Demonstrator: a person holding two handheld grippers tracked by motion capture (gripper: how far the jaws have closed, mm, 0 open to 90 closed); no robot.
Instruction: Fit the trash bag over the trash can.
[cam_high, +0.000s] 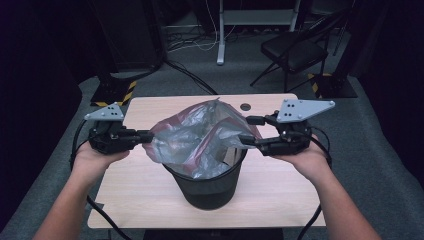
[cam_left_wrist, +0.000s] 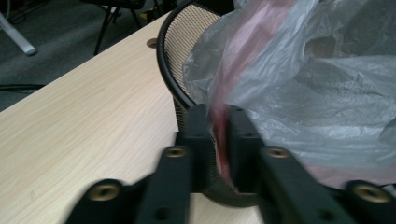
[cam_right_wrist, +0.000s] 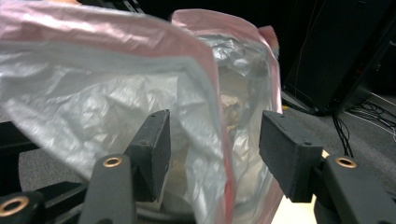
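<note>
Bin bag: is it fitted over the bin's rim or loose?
Loose: the bag stands bunched above the bin; its rim shows bare.

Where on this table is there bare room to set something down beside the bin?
Bare light wood table lies in front of the black mesh bin and at both front corners. The middle is crowded: the grey-and-pink plastic bag, with the left gripper and right gripper flanking it.

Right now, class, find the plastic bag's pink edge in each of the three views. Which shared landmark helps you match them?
High view: pink edge at the bag's upper centre, above the black mesh bin.
Left gripper view: pink edge between the claw's jaws, centre.
Right gripper view: pink edge running down the centre.
Shared landmark: the light wood table.
</note>
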